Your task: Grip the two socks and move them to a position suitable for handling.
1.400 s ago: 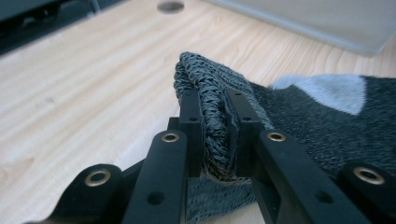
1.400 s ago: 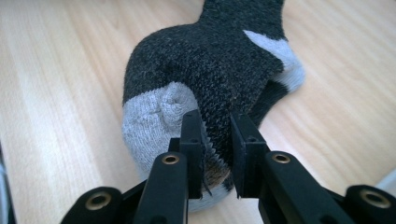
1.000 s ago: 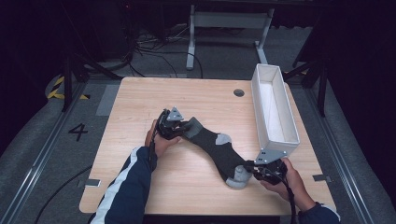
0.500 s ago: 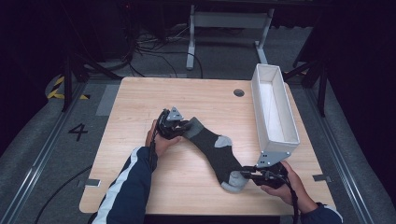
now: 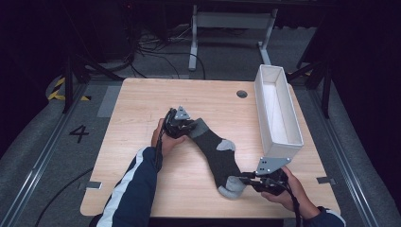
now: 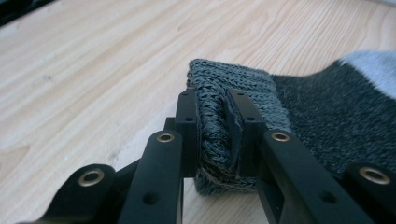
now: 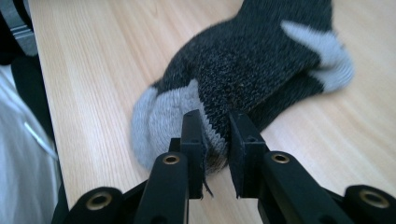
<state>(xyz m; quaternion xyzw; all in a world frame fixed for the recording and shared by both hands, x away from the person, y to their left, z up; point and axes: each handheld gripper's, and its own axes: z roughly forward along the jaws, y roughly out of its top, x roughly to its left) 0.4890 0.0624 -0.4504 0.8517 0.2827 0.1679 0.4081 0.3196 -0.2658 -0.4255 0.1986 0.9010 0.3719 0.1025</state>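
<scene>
From the high view, the dark grey sock [image 5: 215, 153] lies stretched slantwise across the middle of the desk [image 5: 142, 104], cuff up and left, pale toe near the front edge. The left hand-held gripper [image 5: 185, 126] sits at the cuff and the right hand-held gripper [image 5: 246, 179] at the toe. Compared with a second ago the toe end has shifted a little toward the left and the sock looks drawn straighter; the left end has hardly moved. The white bin [image 5: 279, 137] stands well apart at the right edge, with nothing visible inside it.

In the left gripper view, the left hand-held gripper [image 6: 212, 135] is clamped on the ribbed cuff, both pads pressing the folded knit, which rests on the wood.

In the right gripper view, the right hand-held gripper [image 7: 215, 140] has just been closing its jaws, and a fold of fabric at the grey toe patch is pinched between the pads.

I judge that with both ends now secured, the sock is ready to be lifted, folded or carried as one piece, perhaps toward the bin.
</scene>
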